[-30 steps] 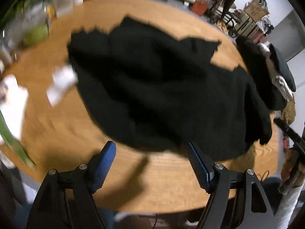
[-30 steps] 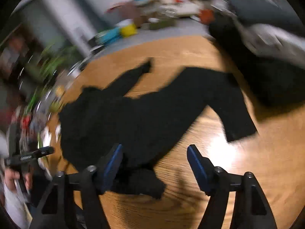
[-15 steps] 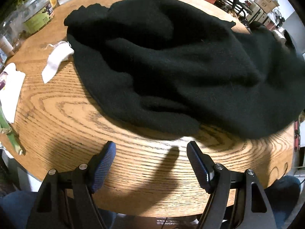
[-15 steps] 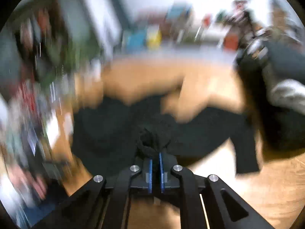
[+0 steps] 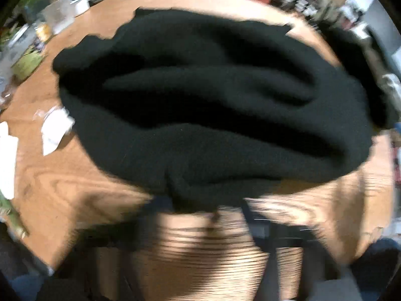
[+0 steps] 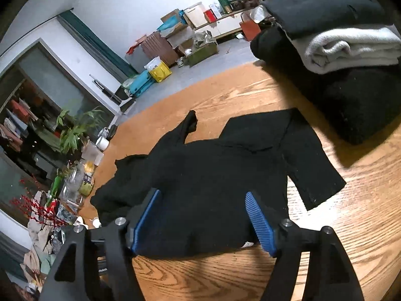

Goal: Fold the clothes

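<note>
A black knit sweater (image 5: 213,100) lies rumpled across the round wooden table (image 5: 62,188). In the left wrist view, motion blur smears my left gripper (image 5: 203,205) at the sweater's near hem, where the fabric bunches between the fingers. How far the jaws stand apart is unclear. In the right wrist view the same sweater (image 6: 213,175) spreads flat with a sleeve to the right. My right gripper (image 6: 203,222) is open, its blue pads (image 6: 258,223) straddling the sweater's near edge and holding nothing.
A stack of folded black and grey clothes (image 6: 338,50) sits at the table's far right. White paper scraps (image 5: 54,130) lie left of the sweater. Jars, cups and plants (image 6: 75,183) crowd the table's left rim. Boxes clutter the floor beyond.
My right gripper was shut on bunched black fabric half a second ago; it is now open and the sweater lies on the table. My left gripper has moved forward onto the near hem.
</note>
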